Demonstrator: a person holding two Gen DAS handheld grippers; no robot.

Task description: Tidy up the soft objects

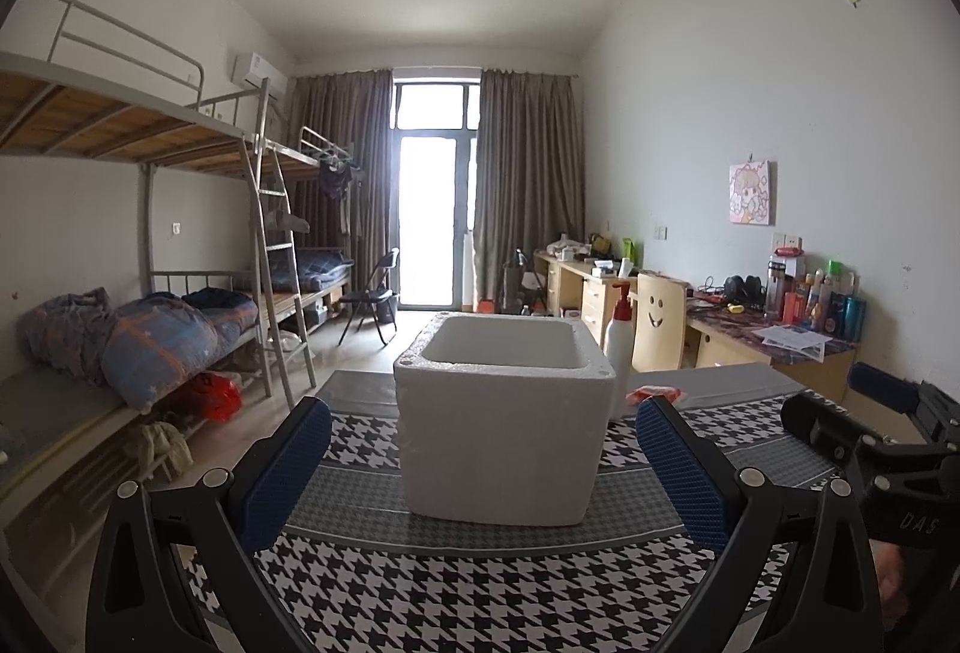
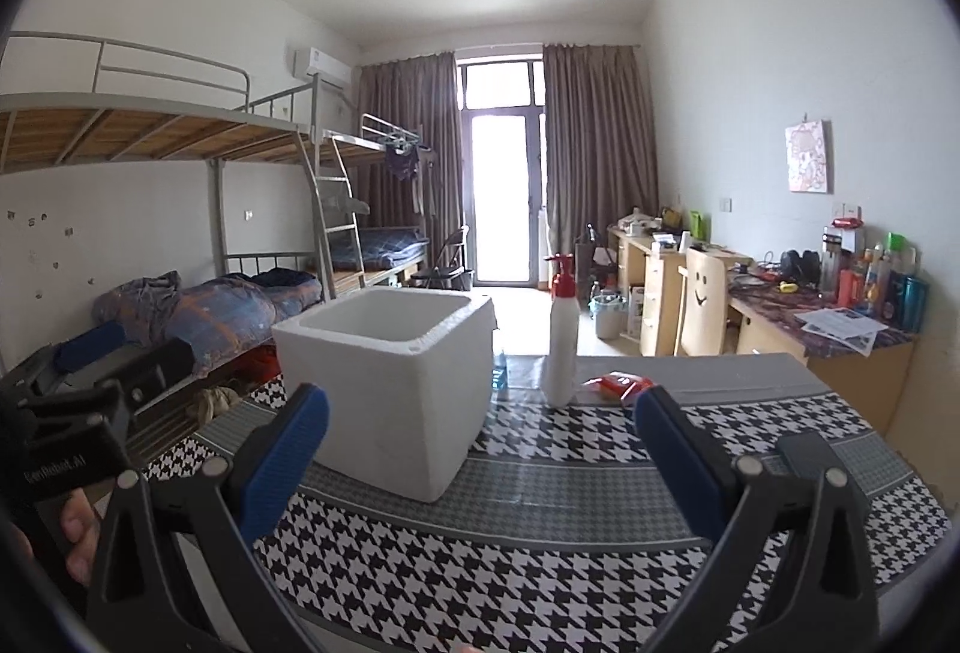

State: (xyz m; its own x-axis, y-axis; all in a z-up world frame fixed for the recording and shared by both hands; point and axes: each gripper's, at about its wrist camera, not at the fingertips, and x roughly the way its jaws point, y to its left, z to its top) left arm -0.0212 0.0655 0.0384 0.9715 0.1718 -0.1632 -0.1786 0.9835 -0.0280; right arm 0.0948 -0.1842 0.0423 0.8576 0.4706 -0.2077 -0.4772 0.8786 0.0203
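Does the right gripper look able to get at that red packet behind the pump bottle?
Probably yes: the right gripper is open and the red packet lies ahead, beside the pump bottle, with only bare tablecloth between.

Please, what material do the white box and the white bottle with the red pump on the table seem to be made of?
The white box looks like expanded foam: thick walls, a matte, slightly grainy surface, softly rounded edges. The white bottle seems to be smooth plastic with a slight sheen, and its red pump looks like plastic as well. Neither can be confirmed by sight alone.
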